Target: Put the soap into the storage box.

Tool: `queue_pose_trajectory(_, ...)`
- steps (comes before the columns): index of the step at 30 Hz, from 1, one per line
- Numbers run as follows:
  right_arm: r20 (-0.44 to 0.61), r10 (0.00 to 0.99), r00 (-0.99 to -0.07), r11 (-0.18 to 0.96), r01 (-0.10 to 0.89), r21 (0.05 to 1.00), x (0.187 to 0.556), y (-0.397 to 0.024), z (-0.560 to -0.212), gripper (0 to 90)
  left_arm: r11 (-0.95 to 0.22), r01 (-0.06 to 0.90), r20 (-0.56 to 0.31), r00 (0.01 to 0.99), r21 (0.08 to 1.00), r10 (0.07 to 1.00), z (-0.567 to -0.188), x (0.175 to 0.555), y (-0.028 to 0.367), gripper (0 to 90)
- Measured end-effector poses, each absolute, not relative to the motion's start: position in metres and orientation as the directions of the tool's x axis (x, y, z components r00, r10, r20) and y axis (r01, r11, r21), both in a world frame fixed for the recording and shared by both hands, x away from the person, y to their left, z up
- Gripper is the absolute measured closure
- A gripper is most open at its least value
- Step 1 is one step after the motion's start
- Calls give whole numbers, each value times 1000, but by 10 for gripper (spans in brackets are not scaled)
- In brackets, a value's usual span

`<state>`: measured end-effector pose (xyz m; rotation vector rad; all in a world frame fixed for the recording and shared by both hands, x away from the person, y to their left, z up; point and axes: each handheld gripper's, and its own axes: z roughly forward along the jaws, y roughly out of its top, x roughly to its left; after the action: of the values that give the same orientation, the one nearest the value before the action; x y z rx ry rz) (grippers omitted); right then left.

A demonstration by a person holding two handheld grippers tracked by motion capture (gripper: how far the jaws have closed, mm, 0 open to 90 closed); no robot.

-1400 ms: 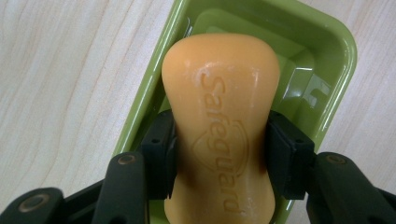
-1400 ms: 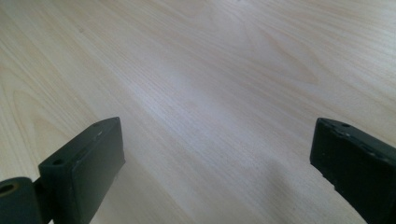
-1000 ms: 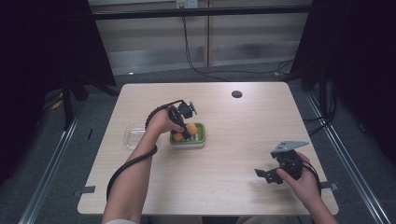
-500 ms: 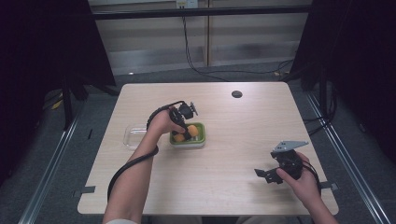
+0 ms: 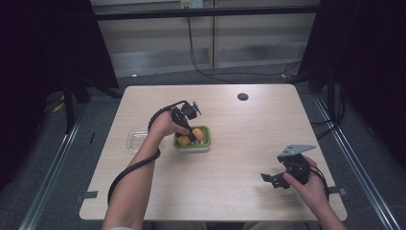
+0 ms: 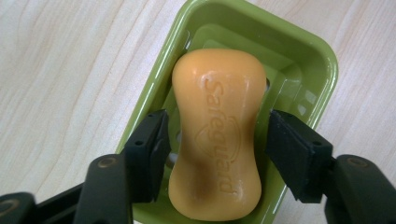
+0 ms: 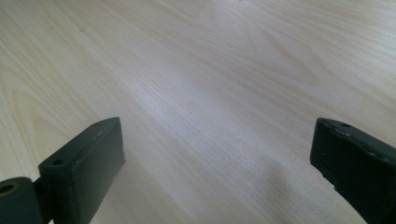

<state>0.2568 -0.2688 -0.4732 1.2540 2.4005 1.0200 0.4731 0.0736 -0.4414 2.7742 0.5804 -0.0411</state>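
1. High view: the left claw [image 5: 191, 135] is held over the green soap dish [image 5: 205, 144] mid-desk [image 5: 230, 191]; a clear lid [image 5: 133, 141] lies just beside it. The right claw [image 5: 276, 180] is parked well apart.
2. Left gripper view: the jaws have just been opening; the orange soap bar [image 6: 218, 135] lies in the dish, between the jaws, released. A straight withdrawal upward is advised, so the dish rim is not caught.
3. Right gripper view: the jaws are spread wide, holding nothing.
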Motion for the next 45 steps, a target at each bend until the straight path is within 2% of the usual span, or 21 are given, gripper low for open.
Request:
queue_pose_trajectory(12,100,791,-603,386,620,683,256,-268,-473,25,-871,392,-106,920,296,378,-431,468,83,290)
queue_pose_trajectory(14,103,793,-601,384,623,681,256,-267,-473,25,-850,427,-136,904,309,405,-430,465,85,278)
queue_pose_trajectory(15,104,793,-600,383,625,680,256,-267,-473,25,-866,400,-118,917,301,382,-429,465,87,268)
queue_pose_trajectory(20,101,796,-597,381,623,683,256,-266,-472,25,-848,426,-140,905,314,403,-427,457,93,219)
queue_pose_trajectory(25,100,794,-600,384,623,682,256,-266,-472,25,-848,416,-136,909,329,393,-424,451,100,211)
queue_pose_trajectory(28,96,788,-608,393,618,681,257,-264,-473,25,-836,437,-163,900,332,406,-423,445,104,190)
queue_pose_trajectory(37,101,788,-608,394,623,675,257,-263,-473,25,-841,416,-143,909,347,391,-423,435,114,177)
queue_pose_trajectory(41,101,787,-609,393,620,679,257,-262,-473,25,-819,445,-165,895,364,414,-428,425,119,169)
queue_pose_trajectory(45,105,783,-613,393,618,680,257,-261,-474,25,-829,421,-159,907,368,390,-430,421,123,167)
